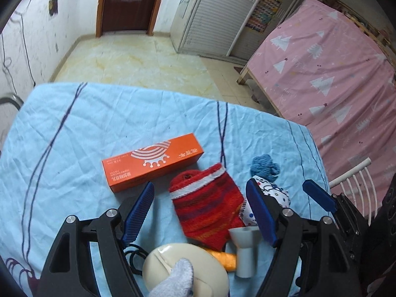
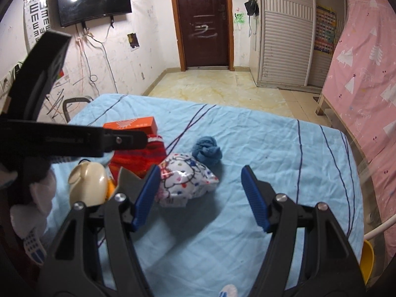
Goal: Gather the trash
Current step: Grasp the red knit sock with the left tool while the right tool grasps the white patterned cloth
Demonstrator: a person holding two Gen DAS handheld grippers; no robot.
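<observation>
**Both claws apart over a littered blue table**

The left gripper [image 1: 200, 193] hangs above the table with its blue pads apart and nothing pressed between them. In the left wrist view a red striped sock [image 1: 206, 205] lies flat in the gap between the pads, on the light blue tablecloth [image 1: 74, 133]. At about 10 o'clock from the sock sits an orange box [image 1: 152, 163], lying on its long side and just beside the sock's cuff. At about 2 o'clock from the sock is a blue balled sock [image 1: 264, 167], and directly below it a crumpled patterned wrapper [image 1: 281, 194], partly hidden behind the left gripper's right finger. At 6 o'clock in this view, close to the camera, lie a cream round object [image 1: 185, 267], a grey funnel-shaped piece [image 1: 245, 250] and a small orange piece [image 1: 226, 259] between them; what these are cannot be told.

The right gripper [image 2: 200, 195] also has its pads apart and holds nothing. In the right wrist view the crumpled patterned wrapper [image 2: 184, 183] lies just beside the left pad, its edge touching or nearly touching it; which cannot be told. The blue balled sock [image 2: 207, 154] sits at 12 o'clock from the wrapper, touching it. The red striped sock [image 2: 143, 156] is at 10 o'clock from the wrapper, with the orange box [image 2: 131, 125] beyond it. The left gripper's black body crosses this view at 9 o'clock, over the cream round object [image 2: 86, 185].

Past the table, at 12 o'clock, stands a dark brown door [image 2: 203, 22]; a pink sheet [image 2: 366, 74] hangs at 3 o'clock.
</observation>
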